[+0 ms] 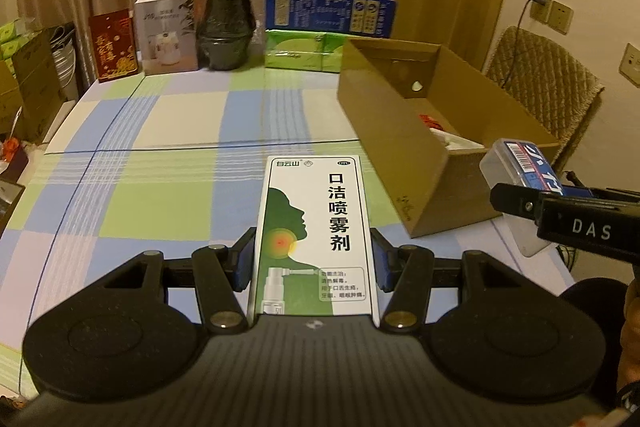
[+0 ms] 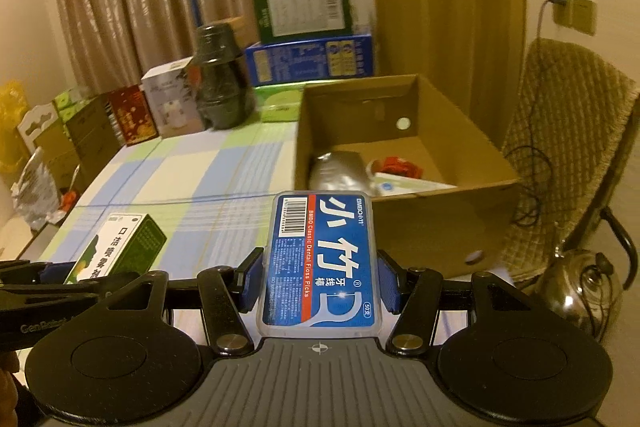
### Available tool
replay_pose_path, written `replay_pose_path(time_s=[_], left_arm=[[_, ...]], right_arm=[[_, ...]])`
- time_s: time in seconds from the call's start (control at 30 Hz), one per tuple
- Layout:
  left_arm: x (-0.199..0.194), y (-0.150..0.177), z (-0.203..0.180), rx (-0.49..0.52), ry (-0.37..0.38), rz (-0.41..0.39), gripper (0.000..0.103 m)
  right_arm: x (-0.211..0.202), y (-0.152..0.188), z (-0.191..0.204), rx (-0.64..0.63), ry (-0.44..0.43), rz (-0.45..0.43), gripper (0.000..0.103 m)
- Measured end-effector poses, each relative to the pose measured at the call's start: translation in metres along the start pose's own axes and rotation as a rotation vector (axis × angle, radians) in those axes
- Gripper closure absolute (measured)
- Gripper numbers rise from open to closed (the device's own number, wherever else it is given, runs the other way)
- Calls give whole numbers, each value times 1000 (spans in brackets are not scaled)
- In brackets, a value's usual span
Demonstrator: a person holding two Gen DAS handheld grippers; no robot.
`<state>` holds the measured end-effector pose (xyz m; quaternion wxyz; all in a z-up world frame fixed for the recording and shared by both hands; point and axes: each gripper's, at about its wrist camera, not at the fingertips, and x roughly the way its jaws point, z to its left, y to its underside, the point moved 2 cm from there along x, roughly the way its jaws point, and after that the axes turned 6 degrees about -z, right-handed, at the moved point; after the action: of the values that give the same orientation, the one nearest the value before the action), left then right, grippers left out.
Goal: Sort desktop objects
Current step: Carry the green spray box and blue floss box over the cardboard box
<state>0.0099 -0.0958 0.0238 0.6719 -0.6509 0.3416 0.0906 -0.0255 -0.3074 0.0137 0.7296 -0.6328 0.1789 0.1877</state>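
Both tools are carrying something above the checked surface (image 1: 160,131), and the open cardboard box (image 2: 404,223) at the surface's right edge looks like the place both loads are meant for.

The left tool (image 1: 312,263) is clenching a tall white and green throat spray carton (image 1: 314,231) across its narrow sides, its blue pads (image 1: 243,263) pressing low on the carton, which is sticking forward well past them. The right tool (image 2: 320,277) is gripping a clear floss pick case (image 2: 322,259) with a blue label, again by its long edges, and is sitting nearer the box; from the left wrist view it is hanging just beside the box's near corner.

Judging from this, the right load should be going in first. The box is already holding a silver pouch (image 2: 340,173) against its left wall, a red item (image 2: 400,165) and a flat white pack (image 2: 408,185), so the bare floor toward the back wall is the better landing spot. The case needs lifting over the near wall before tipping down, and the fingers should be opening only once it is low inside, since hard plastic will bounce and skid.

The left tool should be waiting clear to the left, because the two are close and could be knocking together at the box mouth. The carton is light and held near one end, so a steady wrist is needed.
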Motion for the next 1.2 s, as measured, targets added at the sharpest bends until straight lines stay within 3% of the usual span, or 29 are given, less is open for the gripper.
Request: replay_pose_path(time_s=[0.57,0.87,1.2], left_arm=[[10,-20,-58,19,111,3,52],[30,-53,-97,43,162,-19,52],[59,-82,-111,40,172,-21,52]], right_arm=[[-21,-28,-69,8,111,-51,49],[0,-57,-82,-36,102,-48,49],[29,-80,-90,-68,77,-22,49]])
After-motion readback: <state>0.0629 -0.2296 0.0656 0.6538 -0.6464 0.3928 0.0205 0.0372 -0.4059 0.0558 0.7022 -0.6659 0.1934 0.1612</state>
